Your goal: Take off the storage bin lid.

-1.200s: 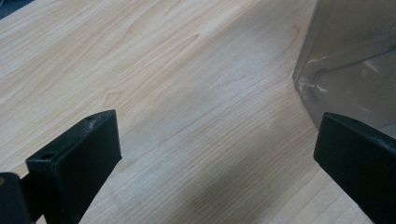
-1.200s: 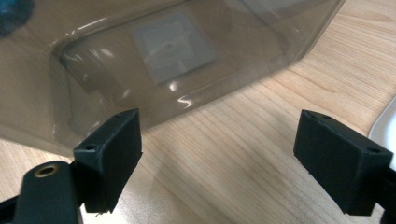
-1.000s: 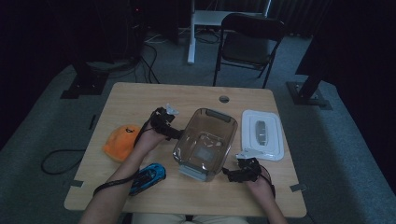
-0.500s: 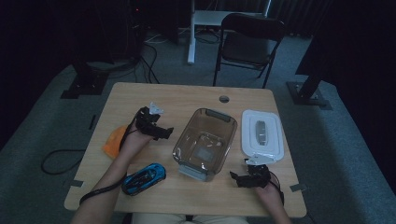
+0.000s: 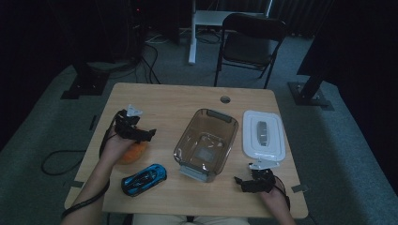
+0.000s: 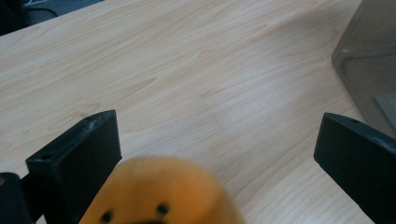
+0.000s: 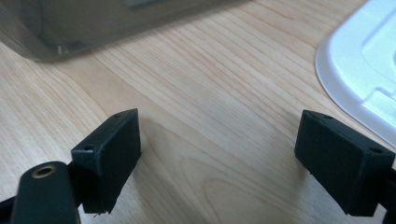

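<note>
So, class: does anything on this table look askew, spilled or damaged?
Nothing stands out. The clear container sits upright and empty, its white lid flat beside it, the blue toy car on its wheels, the orange plush toy intact under the left gripper.

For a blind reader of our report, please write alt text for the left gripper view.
An orange plush toy sits low between the open black jaws of the left gripper, not clamped. Behind it lies a pale wooden table, with a corner of a clear bin at the right edge.
</note>
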A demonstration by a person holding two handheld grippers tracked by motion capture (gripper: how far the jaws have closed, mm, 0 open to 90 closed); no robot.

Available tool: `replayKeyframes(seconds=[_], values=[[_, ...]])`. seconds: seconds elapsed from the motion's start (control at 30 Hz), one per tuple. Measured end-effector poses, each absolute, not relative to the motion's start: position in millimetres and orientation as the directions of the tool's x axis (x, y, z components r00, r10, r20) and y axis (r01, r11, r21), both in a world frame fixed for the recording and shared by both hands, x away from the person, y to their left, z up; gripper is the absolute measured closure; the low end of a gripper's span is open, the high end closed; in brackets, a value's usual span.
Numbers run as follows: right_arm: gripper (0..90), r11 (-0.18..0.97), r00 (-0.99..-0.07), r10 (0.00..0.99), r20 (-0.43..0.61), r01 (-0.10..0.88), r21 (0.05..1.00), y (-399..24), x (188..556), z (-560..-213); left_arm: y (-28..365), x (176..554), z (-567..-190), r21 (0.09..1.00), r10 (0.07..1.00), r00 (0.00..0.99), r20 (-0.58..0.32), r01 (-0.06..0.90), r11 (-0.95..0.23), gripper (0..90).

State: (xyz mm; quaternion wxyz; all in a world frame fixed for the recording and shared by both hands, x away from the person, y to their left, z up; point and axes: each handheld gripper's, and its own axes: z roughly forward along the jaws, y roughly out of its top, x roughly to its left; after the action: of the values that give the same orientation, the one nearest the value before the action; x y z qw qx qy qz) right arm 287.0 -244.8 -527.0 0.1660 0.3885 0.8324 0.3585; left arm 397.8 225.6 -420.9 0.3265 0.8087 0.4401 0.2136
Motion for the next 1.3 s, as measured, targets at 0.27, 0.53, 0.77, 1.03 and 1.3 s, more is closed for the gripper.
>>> replayKeyframes(seconds=[0.27,0.53,0.77,1.03,1.3], values=[[12.7,0.438,-0.635,0.772,0.002,0.534,0.723,-245.6,286.1,-527.2,251.8,380.6,-416.3,0.655,0.867,0.484,0.119,0.618,-0.435,1.3],[12.5,0.438,-0.635,0.772,0.003,0.535,0.723,-245.7,286.2,-527.3,270.8,367.8,-430.9,0.598,0.869,0.480,0.124,0.663,-0.451,1.3],[12.6,0.437,-0.635,0.773,0.003,0.535,0.723,-245.6,286.2,-527.3,277.6,365.8,-451.7,0.574,0.888,0.450,0.095,0.704,-0.419,1.3],[12.6,0.437,-0.635,0.773,0.003,0.535,0.723,-245.7,286.2,-527.3,280.7,369.9,-468.2,0.563,0.906,0.416,0.076,0.732,-0.384,0.3],[12.6,0.436,-0.634,0.773,0.003,0.536,0.723,-245.6,286.2,-527.3,285.3,367.1,-461.3,0.540,0.899,0.432,0.068,0.742,-0.397,36.8]])
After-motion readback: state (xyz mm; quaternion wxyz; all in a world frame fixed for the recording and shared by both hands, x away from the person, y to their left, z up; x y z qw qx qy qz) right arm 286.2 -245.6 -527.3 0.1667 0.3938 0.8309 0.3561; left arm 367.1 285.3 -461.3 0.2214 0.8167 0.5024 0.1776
